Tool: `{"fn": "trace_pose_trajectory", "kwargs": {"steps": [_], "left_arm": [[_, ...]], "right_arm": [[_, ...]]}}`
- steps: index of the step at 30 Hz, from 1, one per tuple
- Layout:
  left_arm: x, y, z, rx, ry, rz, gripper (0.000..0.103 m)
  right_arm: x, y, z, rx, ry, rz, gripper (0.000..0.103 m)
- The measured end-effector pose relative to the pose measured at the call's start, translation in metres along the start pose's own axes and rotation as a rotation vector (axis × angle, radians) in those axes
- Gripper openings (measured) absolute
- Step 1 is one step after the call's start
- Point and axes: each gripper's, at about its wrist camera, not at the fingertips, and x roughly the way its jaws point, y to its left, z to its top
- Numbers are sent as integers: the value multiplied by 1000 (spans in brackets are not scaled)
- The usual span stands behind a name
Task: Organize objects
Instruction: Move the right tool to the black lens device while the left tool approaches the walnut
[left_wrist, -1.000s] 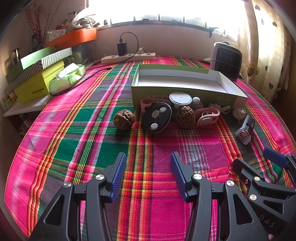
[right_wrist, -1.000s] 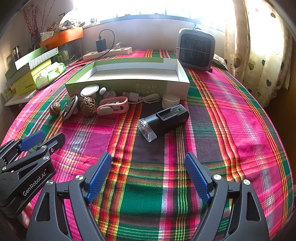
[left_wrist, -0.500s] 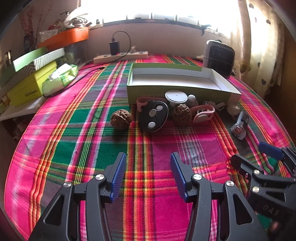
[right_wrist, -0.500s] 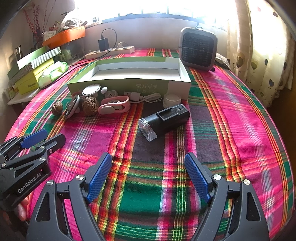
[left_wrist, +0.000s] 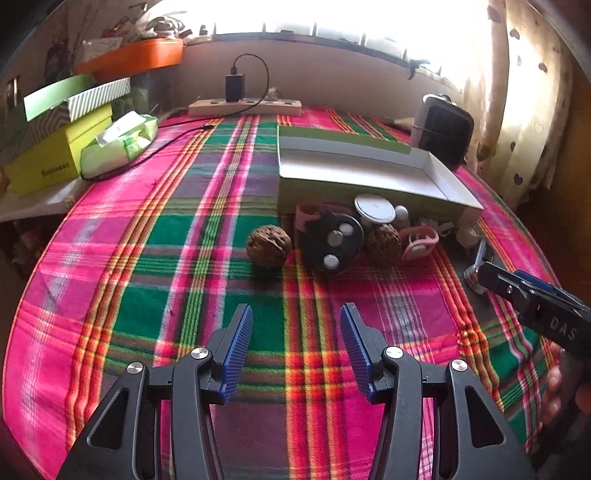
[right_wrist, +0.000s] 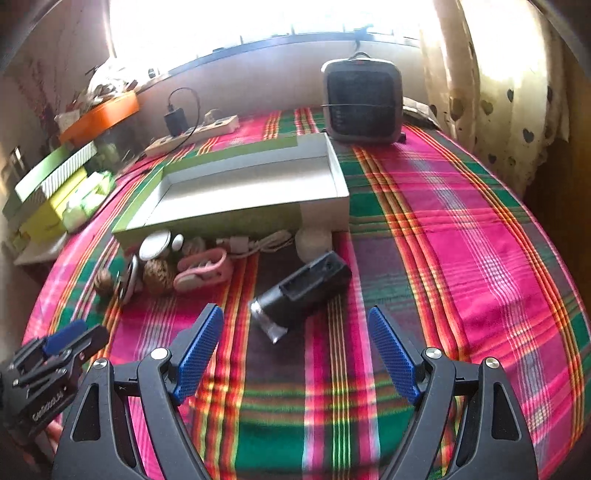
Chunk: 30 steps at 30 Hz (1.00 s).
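Observation:
A shallow green box with a white inside lies empty on the plaid tablecloth. Along its near wall sit a walnut, a black oval device with silver buttons, a second walnut, a white round disc, a pink clip-like gadget, a white cable and a small white cylinder. A black flashlight lies just ahead of my right gripper, which is open. My left gripper is open, short of the walnut.
A small grey heater stands behind the box. A power strip with a charger lies along the back wall. Stacked green and yellow boxes and a tissue pack crowd the left edge. A curtain hangs at the right.
Both grippers have moved forward toward the objects. The right gripper has swung nearer the flashlight and the box. No object has shifted.

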Motion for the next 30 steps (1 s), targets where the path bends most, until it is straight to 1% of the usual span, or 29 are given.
{"fn": "trace_pose_trajectory", "kwargs": {"steps": [3,11,14,15,16,22,30], "left_arm": [[0,4,5,-6,-5,4,48],[6,12,12,-24,6,3,48],[8,15,15,-33,11,-5,48],[8,16,16,-36,12,-6,48],[9,16,17,-38,13,-7,48],[11,19,24,-41,13,-6,48],[14,21,27,-44,17,-1,48]], "right_arm": [[5,-1,6,15,7,-13,80],[21,0,12,19,44,-35,68],[23,3,13,-5,47,-34,62],[24,3,12,-11,51,-34,58],[24,3,12,-16,53,-29,55],[22,0,11,-47,56,-35,45],[17,-8,7,-67,58,-30,37]]}}
